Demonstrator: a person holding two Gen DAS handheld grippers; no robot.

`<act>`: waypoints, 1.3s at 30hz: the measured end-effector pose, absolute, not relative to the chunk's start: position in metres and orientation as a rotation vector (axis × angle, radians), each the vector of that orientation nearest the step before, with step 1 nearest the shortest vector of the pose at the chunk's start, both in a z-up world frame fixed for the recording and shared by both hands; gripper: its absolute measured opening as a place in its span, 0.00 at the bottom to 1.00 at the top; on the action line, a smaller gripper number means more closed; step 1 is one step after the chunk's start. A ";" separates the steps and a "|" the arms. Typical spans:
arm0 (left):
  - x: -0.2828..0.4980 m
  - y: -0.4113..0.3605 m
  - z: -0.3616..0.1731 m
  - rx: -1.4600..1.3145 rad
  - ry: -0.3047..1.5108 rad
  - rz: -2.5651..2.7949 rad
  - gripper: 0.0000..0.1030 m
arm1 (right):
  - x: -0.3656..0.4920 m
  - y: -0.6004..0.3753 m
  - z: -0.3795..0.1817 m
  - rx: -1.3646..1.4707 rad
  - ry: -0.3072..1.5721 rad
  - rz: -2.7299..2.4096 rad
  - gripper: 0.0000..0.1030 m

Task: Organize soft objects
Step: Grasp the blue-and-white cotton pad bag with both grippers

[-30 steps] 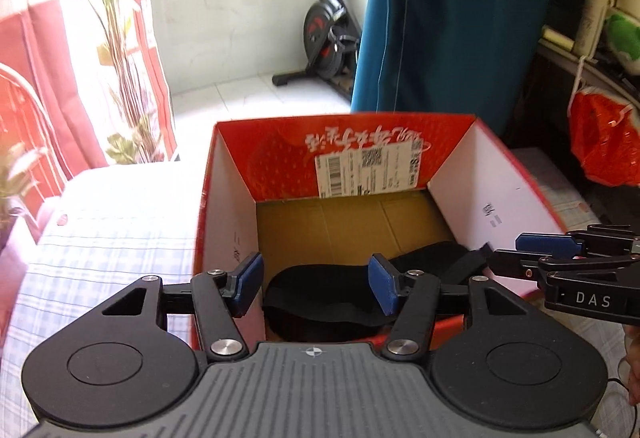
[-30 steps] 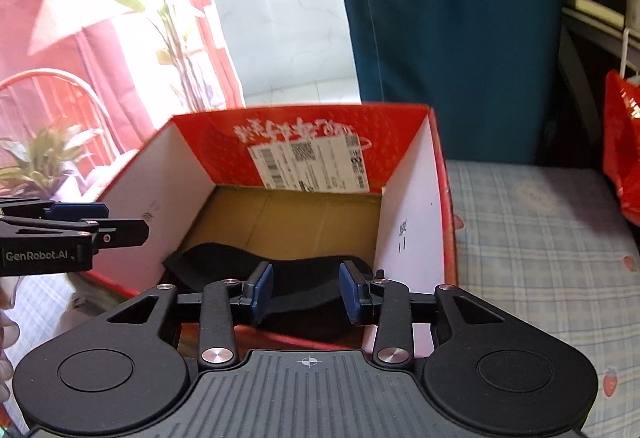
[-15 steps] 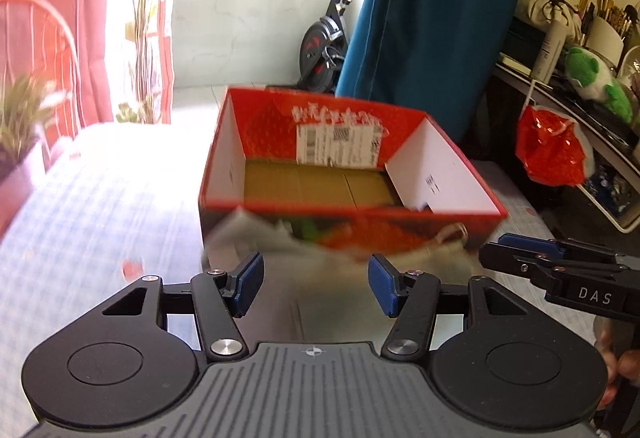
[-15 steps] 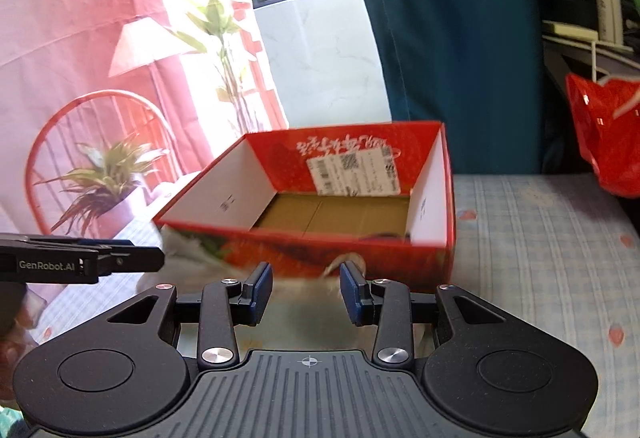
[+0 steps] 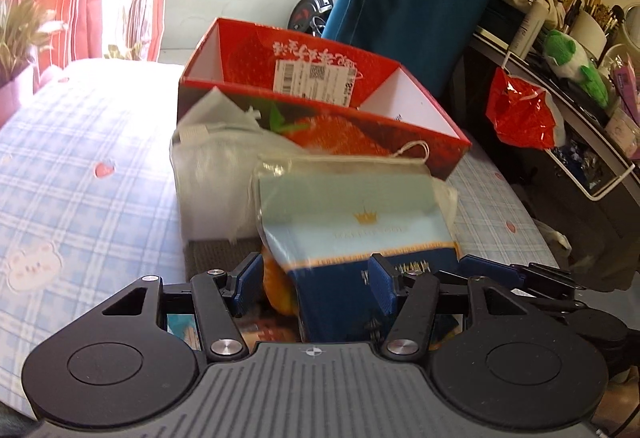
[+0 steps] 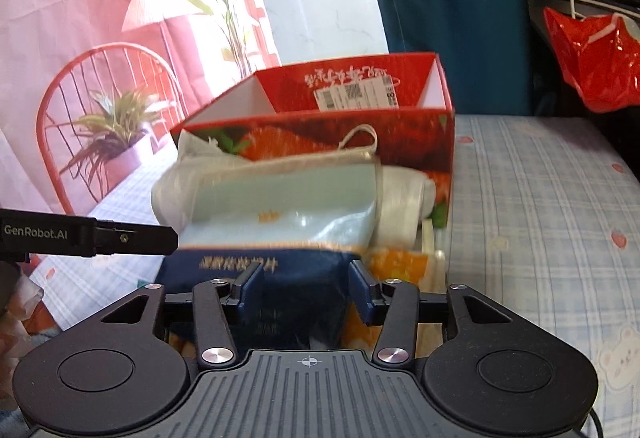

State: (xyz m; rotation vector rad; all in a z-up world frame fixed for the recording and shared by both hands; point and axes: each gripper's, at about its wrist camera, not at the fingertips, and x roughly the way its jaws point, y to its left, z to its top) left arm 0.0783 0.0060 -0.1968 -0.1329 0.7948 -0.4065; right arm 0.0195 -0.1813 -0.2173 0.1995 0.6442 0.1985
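On the checked bedspread [image 5: 80, 174], "GenRobot.AI" left gripper [image 6: 132, 237], crown-logo pouch [image 5: 352, 222] between both grippers' parted fingers [image 6: 362, 294]

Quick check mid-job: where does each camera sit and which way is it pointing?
Left wrist: on the left gripper, looking forward and down at the blue packet; right gripper at its right edge.
Right wrist: on the right gripper, facing likewise; left gripper at left.
Both share the packet, red box, checked cloth.
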 end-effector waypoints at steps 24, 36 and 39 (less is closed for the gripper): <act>0.076 -0.007 -0.225 -0.062 0.788 -0.416 0.58 | 0.027 -0.178 -0.234 0.188 0.699 0.210 0.49; 0.076 -0.014 -0.227 -0.039 0.775 -0.466 0.44 | 0.032 -0.172 -0.235 0.164 0.707 0.242 0.47; 0.075 -0.013 -0.227 -0.041 0.770 -0.470 0.42 | 0.031 -0.170 -0.233 0.148 0.702 0.248 0.44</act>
